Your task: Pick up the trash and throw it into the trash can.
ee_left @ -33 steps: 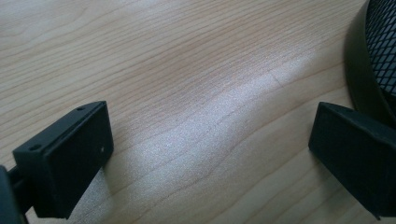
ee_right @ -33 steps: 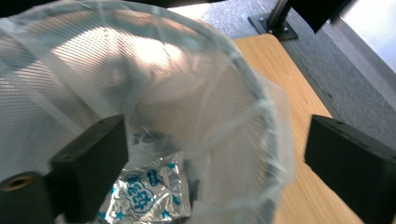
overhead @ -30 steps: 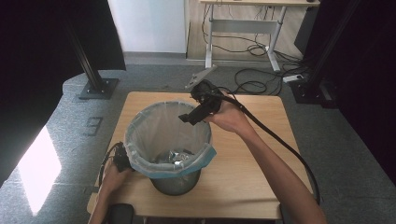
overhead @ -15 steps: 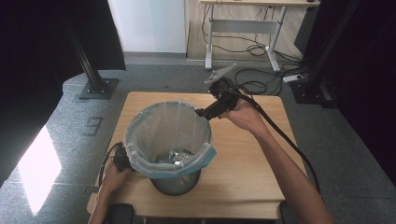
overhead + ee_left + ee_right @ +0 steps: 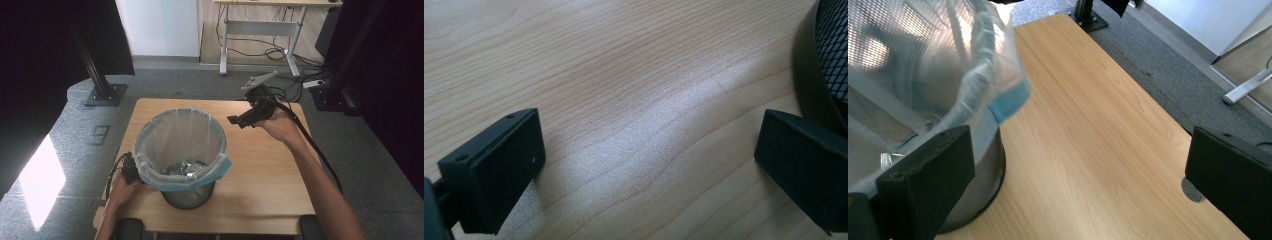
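A metal mesh bin (image 5: 187,195) with a clear liner (image 5: 180,135), blue at its folded rim, stands on the wooden table (image 5: 260,170). Crumpled shiny waste (image 5: 187,167) lies at its bottom. My right gripper (image 5: 239,121) hovers open to the right of the bin's rim, holding nothing. In the right gripper view the gripper (image 5: 1080,175) has its jaws wide apart, with the bin (image 5: 913,100) on the left. My left gripper (image 5: 131,172) sits low against the bin's left side, partly hidden by the liner. In the left gripper view it (image 5: 654,150) is open over bare wood, beside the bin's base (image 5: 814,85).
The table's far edge (image 5: 215,101) lies just behind the bin. A black stand base (image 5: 102,94) sits on the grey floor at back left. A desk frame (image 5: 260,30) and floor cables (image 5: 280,52) are farther back. A cable (image 5: 315,150) trails along the right forearm.
My right gripper has drawn back from over the bin's rim, moving right and toward the far edge of the table. The left gripper and bin have stayed put.
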Demonstrator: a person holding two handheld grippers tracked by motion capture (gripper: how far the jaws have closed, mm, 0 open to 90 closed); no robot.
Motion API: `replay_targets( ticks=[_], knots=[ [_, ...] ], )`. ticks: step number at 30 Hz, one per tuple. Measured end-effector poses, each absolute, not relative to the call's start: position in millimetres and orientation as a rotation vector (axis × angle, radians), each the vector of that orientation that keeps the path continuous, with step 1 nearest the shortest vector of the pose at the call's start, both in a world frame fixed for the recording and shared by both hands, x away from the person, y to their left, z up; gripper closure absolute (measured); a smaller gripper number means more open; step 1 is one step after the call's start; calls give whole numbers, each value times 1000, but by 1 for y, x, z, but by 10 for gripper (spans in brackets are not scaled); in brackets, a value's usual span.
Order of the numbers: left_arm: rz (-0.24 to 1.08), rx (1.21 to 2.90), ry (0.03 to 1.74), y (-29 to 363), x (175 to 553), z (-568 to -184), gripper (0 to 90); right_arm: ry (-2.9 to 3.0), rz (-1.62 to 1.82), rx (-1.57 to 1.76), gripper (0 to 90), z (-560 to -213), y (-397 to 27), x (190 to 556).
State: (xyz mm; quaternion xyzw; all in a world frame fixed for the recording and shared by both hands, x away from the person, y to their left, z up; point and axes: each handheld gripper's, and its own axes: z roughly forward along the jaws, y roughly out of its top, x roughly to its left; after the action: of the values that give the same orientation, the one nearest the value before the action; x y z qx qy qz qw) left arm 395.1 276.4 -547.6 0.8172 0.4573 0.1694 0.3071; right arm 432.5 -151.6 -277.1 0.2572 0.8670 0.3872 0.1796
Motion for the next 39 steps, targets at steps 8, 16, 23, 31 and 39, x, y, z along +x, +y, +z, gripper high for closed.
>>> replay_targets(
  ticks=[8,16,23,31,39],
  knots=[
    [451,2160,1210,276,395,-548,0,2412,1087,789,0,-284,-180,432],
    [451,2160,1210,276,395,-548,0,2375,1056,834,0,-296,-209,430],
    [452,2160,1212,276,395,-548,0,2338,1041,862,0,-308,-234,427],
    [452,2159,1214,276,395,-548,0,2294,1035,905,0,-321,-258,422],
    [453,2158,1215,276,395,-548,0,2267,1029,933,0,-336,-276,416]
  ],
)
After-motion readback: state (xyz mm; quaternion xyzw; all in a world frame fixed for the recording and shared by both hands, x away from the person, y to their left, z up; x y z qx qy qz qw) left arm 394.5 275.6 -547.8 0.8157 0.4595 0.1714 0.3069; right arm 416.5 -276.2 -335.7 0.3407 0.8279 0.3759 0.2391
